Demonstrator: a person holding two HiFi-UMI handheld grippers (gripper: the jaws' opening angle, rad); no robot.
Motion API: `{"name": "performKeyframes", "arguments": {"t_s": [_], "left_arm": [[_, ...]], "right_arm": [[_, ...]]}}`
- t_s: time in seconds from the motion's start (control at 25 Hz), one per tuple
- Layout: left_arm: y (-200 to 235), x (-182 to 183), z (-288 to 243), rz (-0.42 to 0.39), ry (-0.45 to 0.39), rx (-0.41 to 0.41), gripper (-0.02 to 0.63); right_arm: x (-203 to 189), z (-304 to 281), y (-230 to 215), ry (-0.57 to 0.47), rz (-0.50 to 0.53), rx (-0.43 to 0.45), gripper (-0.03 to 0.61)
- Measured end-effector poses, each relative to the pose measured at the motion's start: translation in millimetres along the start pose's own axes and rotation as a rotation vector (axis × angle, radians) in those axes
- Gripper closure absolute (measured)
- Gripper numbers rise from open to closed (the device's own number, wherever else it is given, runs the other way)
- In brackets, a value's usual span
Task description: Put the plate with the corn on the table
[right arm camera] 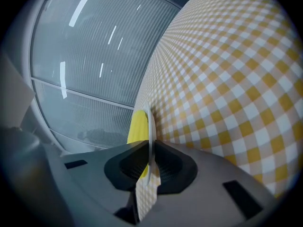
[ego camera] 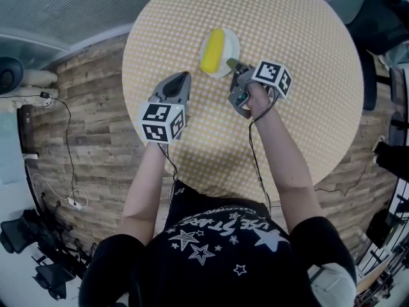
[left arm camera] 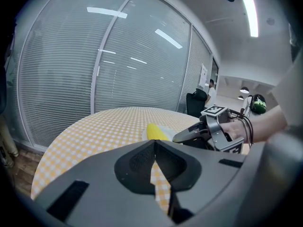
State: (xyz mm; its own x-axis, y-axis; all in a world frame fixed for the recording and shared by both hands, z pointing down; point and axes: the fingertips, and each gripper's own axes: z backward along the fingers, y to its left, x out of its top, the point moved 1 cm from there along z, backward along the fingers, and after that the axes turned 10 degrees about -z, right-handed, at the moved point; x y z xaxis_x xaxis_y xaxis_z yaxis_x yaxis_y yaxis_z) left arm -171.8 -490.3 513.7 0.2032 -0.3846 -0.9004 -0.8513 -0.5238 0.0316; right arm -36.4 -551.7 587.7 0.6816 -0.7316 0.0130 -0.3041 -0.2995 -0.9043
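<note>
Head view. The plate (ego camera: 231,45) sits upper centre of the frame, over the round checked bench (ego camera: 287,18), with the corn (ego camera: 213,50) lying lengthwise on it. The right tool (ego camera: 233,66) meets the plate's lower-right rim. The left tool (ego camera: 183,75) is lower left of the plate, apart from it.

Left gripper view. The left tool (left arm camera: 154,143) is clenched on nothing: its jaws meet at the tips and only cloth shows below them. The corn (left arm camera: 156,132) is just above the jaws, mid-frame, with the right tool (left arm camera: 184,135) beside it.

Right gripper view. The right tool (right arm camera: 149,148) is clamped on the plate rim (right arm camera: 149,122), which is seen edge-on. The corn (right arm camera: 138,126) is on the side away from the cloth. I cannot tell whether the plate rests on the bench or hangs just above it.

Handling (judgement). The plate looks stiff, thin, light and smooth, so it is likely slippery under a pinch. A one-sided rim hold lets the corn's weight lever it downward. The cob is round and may roll if the plate tips, so keep it level. The rim is the only sensible place to hold.
</note>
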Motion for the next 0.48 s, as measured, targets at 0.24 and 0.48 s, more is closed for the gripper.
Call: {"name": "performKeyframes", "arguments": {"t_s": [0.24,0.48], "left_arm": [[-3.4,-2.2,5.4,0.0,0.001,-0.003,0.609],[-6.8,2.7,6.9,-0.014,0.003,-0.01,0.609]], "right_arm": [[4.9,1.9,1.1,-0.07,0.064,-0.001,0.531],[9.1,11.5,-2.5,-0.098,0.217,-0.091,0.531]]}}
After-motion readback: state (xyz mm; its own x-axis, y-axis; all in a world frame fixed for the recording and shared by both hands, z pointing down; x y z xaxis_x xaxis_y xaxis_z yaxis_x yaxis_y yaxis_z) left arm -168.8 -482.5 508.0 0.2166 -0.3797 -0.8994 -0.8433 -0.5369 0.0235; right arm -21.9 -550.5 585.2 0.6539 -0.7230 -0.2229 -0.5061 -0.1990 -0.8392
